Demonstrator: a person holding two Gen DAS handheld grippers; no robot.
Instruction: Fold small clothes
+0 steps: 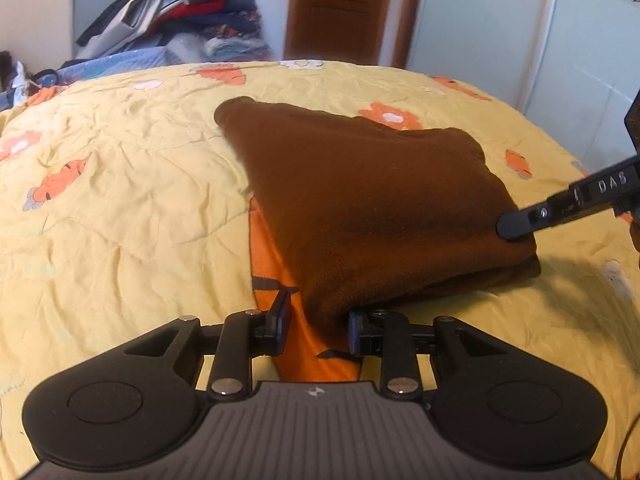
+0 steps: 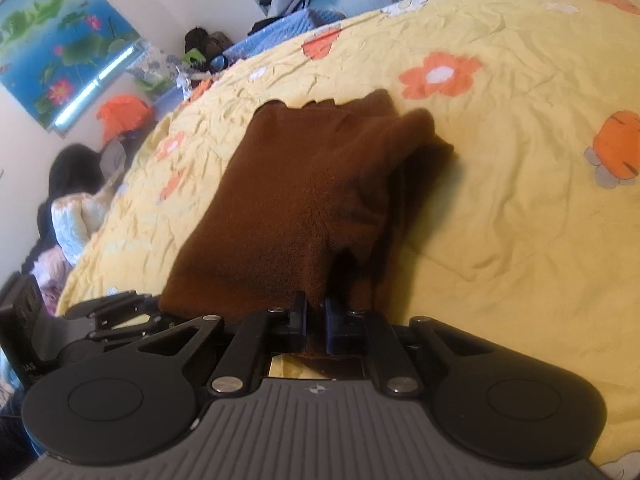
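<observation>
Brown fleece garment (image 1: 360,200) lies folded in layers on the bed (image 1: 120,200), approx. centre of the yellow quilt w/ orange flower print. Left wrist view: garment forms a rough triangle, narrow end far left, thick stacked edge near right.

Left tongs (image 1: 316,326): jaws apart. Near corner of the garment sits in the gap between them, touching the right finger; left finger stands clear of the cloth. An orange quilt patch shows beneath the gap.

Right tongs (image 2: 316,322): jaws drawn close together, clamped on the near edge of the garment. Cloth is pinched between the pads and a strip of it shows behind them, toward the tongs body. Right of the grip pt., the fabric bunches into raised folds. In the left wrist view the right tongs enter from the right edge, tip against the garment's right side.

Background, left wrist view: clothes pile (image 1: 180,8) at far left, wooden door (image 1: 340,8) far centre, pale wardrobe panels far right. Right wrist view: lotus poster (image 2: 60,40) on the left wall; person w/ dark hair, white jacket (image 2: 72,208) at the bed's left side.
</observation>
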